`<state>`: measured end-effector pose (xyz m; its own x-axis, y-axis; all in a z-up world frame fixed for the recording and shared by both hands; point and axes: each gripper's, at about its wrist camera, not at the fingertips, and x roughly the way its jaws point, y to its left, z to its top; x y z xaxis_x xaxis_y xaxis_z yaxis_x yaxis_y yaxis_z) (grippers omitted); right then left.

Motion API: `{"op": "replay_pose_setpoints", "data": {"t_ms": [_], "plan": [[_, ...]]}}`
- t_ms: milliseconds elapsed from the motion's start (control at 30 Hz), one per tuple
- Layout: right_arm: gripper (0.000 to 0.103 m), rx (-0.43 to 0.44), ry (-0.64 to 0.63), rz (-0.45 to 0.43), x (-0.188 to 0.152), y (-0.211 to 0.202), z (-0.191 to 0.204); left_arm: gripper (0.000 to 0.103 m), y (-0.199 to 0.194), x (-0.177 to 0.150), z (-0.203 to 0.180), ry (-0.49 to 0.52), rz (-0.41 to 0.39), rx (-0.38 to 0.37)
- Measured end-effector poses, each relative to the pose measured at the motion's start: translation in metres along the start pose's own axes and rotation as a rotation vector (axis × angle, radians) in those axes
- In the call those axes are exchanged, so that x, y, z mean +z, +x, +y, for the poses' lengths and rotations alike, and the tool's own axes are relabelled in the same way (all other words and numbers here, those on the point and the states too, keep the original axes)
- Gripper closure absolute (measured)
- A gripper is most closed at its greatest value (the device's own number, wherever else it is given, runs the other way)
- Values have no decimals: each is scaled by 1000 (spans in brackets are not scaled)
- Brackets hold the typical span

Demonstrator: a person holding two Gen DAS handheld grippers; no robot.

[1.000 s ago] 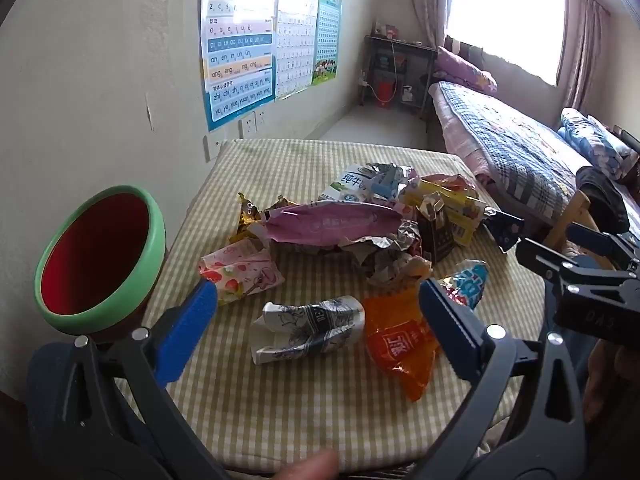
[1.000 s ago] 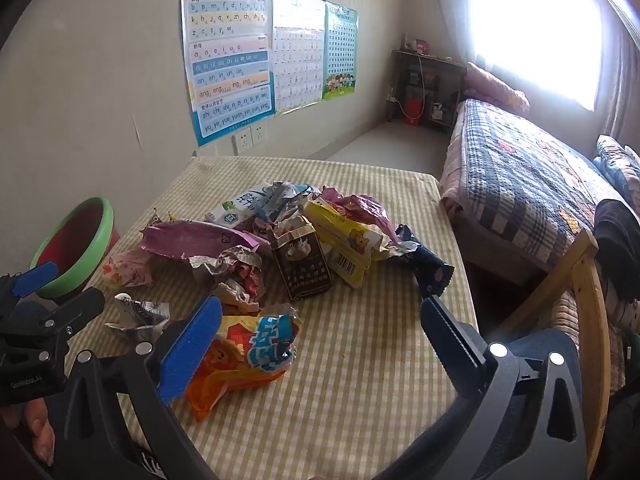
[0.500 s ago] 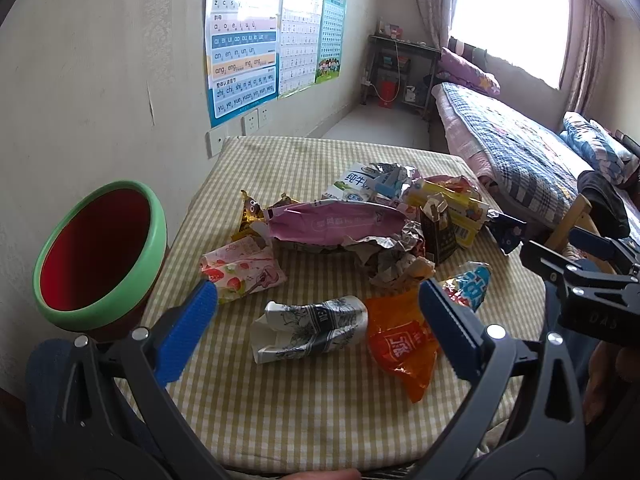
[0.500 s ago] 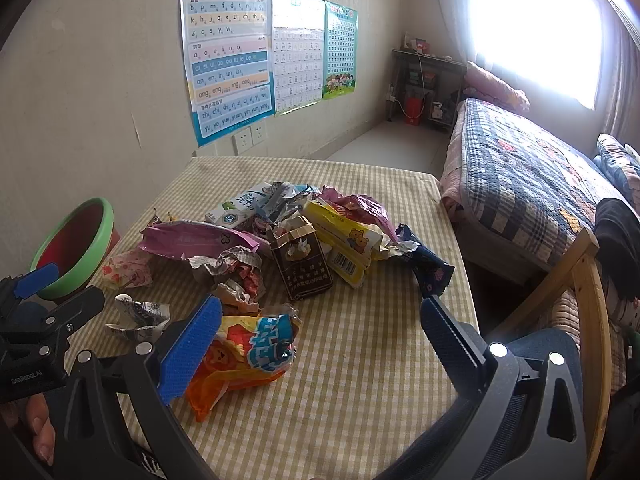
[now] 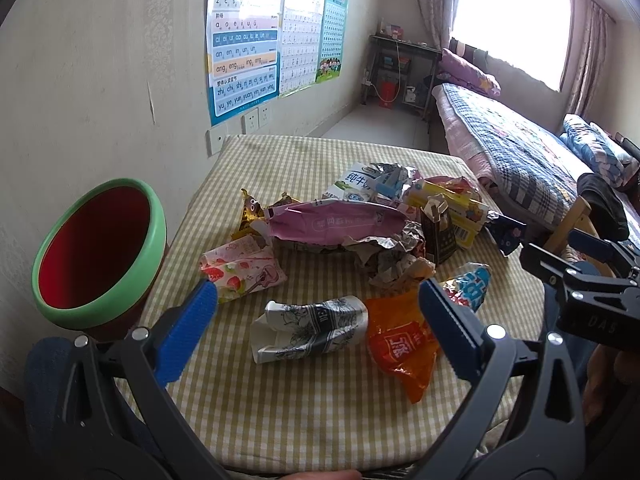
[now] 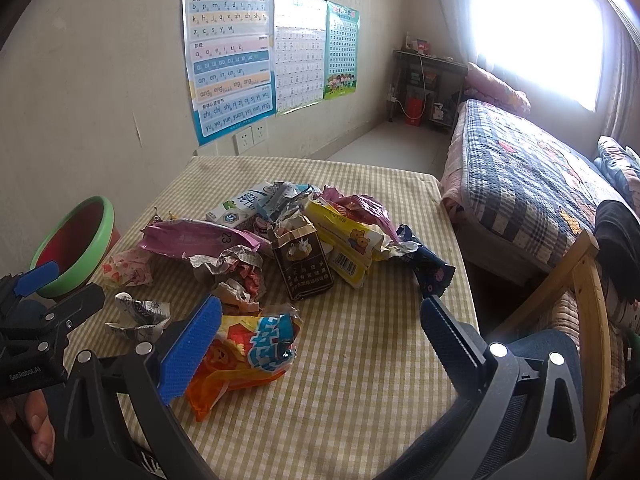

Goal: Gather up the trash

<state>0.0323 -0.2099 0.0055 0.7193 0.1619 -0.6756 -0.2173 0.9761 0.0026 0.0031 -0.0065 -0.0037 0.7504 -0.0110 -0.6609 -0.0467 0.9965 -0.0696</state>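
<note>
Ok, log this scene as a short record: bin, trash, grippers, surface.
bin: red pail, green rim, at the table's left edge
trash: wrappers piled mid-table; crumpled carton and orange bag nearest
left gripper: open, empty, above the carton
right gripper: open, empty, by the orange bag
surface: checked cloth

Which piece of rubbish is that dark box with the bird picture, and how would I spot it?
On the checked table, look into the heap of wrappers. The dark brown box lies there, against the yellow bear packet. It alone is a stiff, dark carton with a torn-open top.
</note>
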Motion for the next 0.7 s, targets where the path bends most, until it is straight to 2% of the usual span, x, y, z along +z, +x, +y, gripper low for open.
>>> {"op": "replay_pose_setpoints", "data": {"t_ms": [700], "plan": [[7,-1,-1,1,0,1,1,4,0,0,1,-8,1,-3]]}}
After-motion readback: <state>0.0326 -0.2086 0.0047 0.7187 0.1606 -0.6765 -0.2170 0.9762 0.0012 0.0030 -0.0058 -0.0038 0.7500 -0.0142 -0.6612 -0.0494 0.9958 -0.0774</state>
